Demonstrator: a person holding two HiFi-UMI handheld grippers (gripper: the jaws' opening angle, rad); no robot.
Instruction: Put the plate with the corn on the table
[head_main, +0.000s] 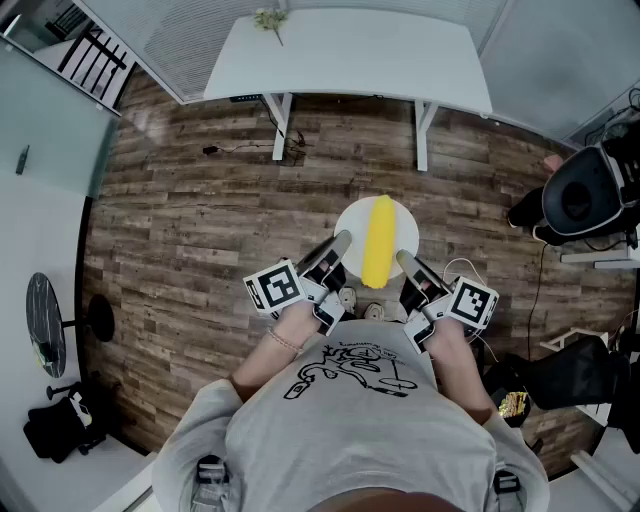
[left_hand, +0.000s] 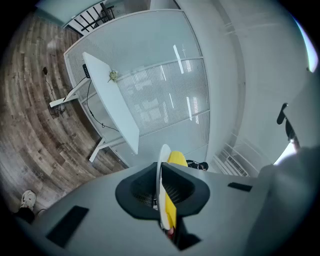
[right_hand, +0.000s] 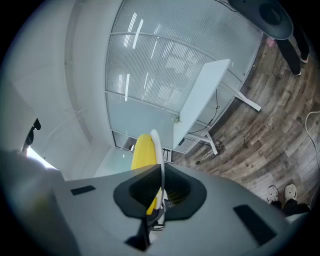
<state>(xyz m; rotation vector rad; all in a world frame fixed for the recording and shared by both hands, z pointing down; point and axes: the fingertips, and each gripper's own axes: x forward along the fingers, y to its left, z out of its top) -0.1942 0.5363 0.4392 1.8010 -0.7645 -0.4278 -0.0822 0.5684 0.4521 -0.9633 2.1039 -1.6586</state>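
Note:
A round white plate (head_main: 350, 222) carrying a yellow corn cob (head_main: 378, 240) hangs in the air over the wooden floor, in front of the person's chest. My left gripper (head_main: 337, 246) is shut on its left rim and my right gripper (head_main: 406, 262) on its right rim. In the left gripper view the plate (left_hand: 161, 167) runs edge-on between the jaws of the left gripper (left_hand: 161, 200), corn (left_hand: 176, 159) to its right. In the right gripper view the plate (right_hand: 159, 150) is likewise clamped by the right gripper (right_hand: 160, 196), corn (right_hand: 142, 149) on its left. The white table (head_main: 350, 55) stands ahead.
A small sprig of plant (head_main: 268, 18) lies on the table's far left part. Cables run under the table by its legs (head_main: 279, 128). A black office chair (head_main: 585, 195) stands to the right, a black round stand (head_main: 45, 325) and a bag (head_main: 58, 428) to the left.

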